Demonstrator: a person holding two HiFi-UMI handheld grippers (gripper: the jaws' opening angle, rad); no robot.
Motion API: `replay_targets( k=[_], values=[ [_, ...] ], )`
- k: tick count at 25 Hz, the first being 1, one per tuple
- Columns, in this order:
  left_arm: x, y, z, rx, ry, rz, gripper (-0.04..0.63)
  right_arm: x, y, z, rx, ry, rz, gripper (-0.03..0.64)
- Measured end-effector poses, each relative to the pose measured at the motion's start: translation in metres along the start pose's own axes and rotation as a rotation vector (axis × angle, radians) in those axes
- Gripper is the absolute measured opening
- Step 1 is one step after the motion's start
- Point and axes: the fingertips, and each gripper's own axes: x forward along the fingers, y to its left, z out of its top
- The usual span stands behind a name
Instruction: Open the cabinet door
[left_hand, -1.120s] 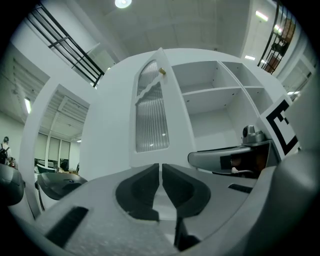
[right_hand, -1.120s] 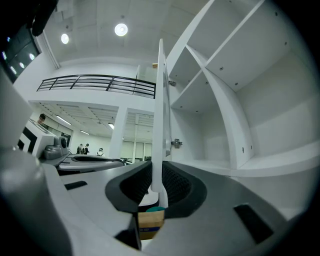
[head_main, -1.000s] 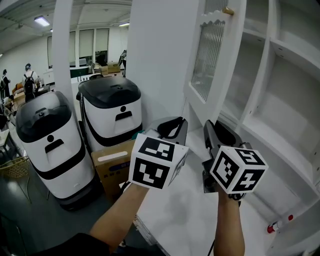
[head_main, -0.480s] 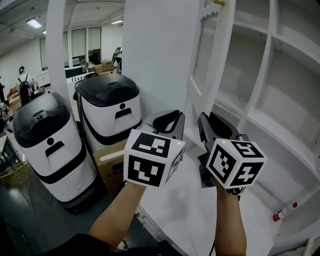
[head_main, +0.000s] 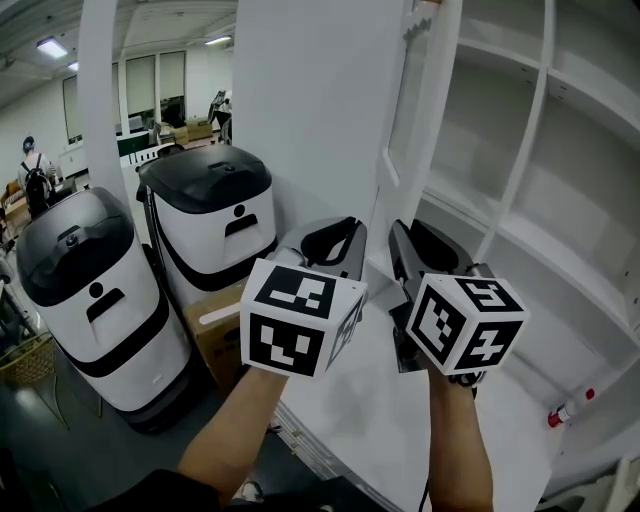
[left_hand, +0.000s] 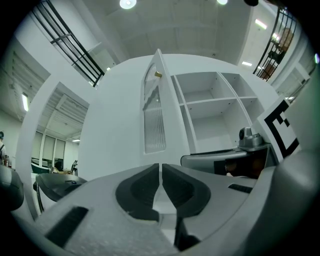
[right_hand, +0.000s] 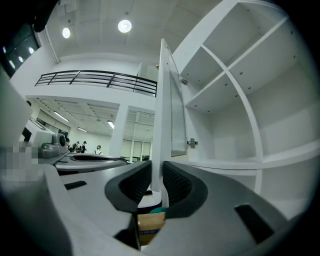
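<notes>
The white cabinet door (head_main: 400, 120) with a ribbed glass panel stands swung out from the cabinet, nearly edge-on to me. My right gripper (head_main: 405, 240) has the door's lower free edge (right_hand: 157, 150) between its pads; the jaws are opening slightly, but the pads still lie against the edge. In the right gripper view the gripper (right_hand: 156, 175) straddles that edge. My left gripper (head_main: 335, 235) hovers just left of it, shut with nothing in it. The left gripper view shows its jaws (left_hand: 160, 172) closed to a thin slit, with the door (left_hand: 154, 110) and its gold knob (left_hand: 158, 74) ahead.
Open white shelves (head_main: 530, 240) fill the right side, and a red-capped marker (head_main: 568, 410) lies on the lowest board. Two white and black bin-shaped machines (head_main: 205, 220) (head_main: 85, 290) and a cardboard box (head_main: 215, 330) stand on the floor to the left. People walk far back.
The door has swung further out from the cabinet and now shows more edge-on. Both grippers have shifted a little leftward along with it.
</notes>
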Motion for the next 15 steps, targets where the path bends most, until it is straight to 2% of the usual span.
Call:
replay_targets(
  k=[15],
  values=[
    [-0.013, 0.023, 0.004, -0.013, -0.025, -0.036, 0.029, 0.02, 0.035, 0.0, -0.037, -0.004, -0.034, 0.078]
  ],
)
